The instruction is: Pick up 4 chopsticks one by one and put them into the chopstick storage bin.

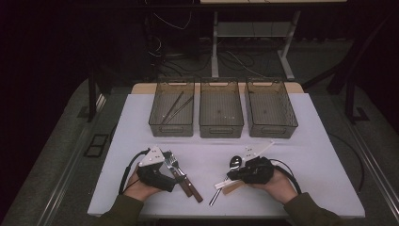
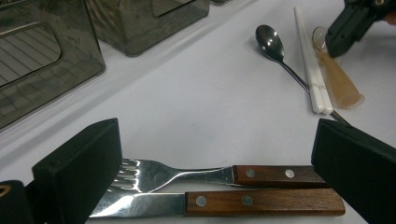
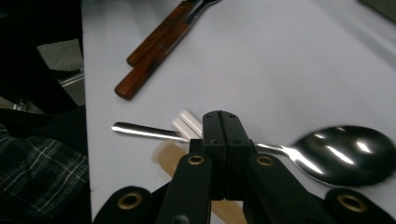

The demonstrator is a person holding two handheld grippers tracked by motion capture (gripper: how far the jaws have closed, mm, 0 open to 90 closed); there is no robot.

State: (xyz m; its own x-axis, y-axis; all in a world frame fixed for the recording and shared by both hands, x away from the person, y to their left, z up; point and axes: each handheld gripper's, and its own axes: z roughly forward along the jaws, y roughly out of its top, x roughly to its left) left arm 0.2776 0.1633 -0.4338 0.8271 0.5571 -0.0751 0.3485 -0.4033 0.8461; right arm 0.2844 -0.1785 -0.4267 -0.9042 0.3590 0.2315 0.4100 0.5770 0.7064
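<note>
Smoked-plastic bins point(image 1: 221, 114) x3 at table's point(image 1: 310, 141) 12 o'clock; left one holds thin metal tongs point(image 1: 175, 109). Polished steel spoon point(image 3: 343, 150) at 5 o'clock, bowl shiny, under right gripper point(image 3: 221, 122), jaws closed. Left gripper point(image 2: 210, 158) jaws apart over wood-handled fork point(image 2: 196, 175), knife point(image 2: 219, 204).

**R gripper shut above spoon**

R gripper point(image 3: 220, 122) jaws pressed together, nothing between them, tips over the neck of a metal spoon point(image 3: 345, 151). Spoon bowl at right, slightly blurred; handle runs left across white table point(image 3: 280, 56). White chopsticks point(image 3: 187, 123) & a tan wooden piece point(image 3: 170, 158) lie under the jaws. Fork and knife w/ wooden handles point(image 3: 154, 46) upper left, well apart. Plaid cloth point(image 3: 37, 172) lower left.
</note>
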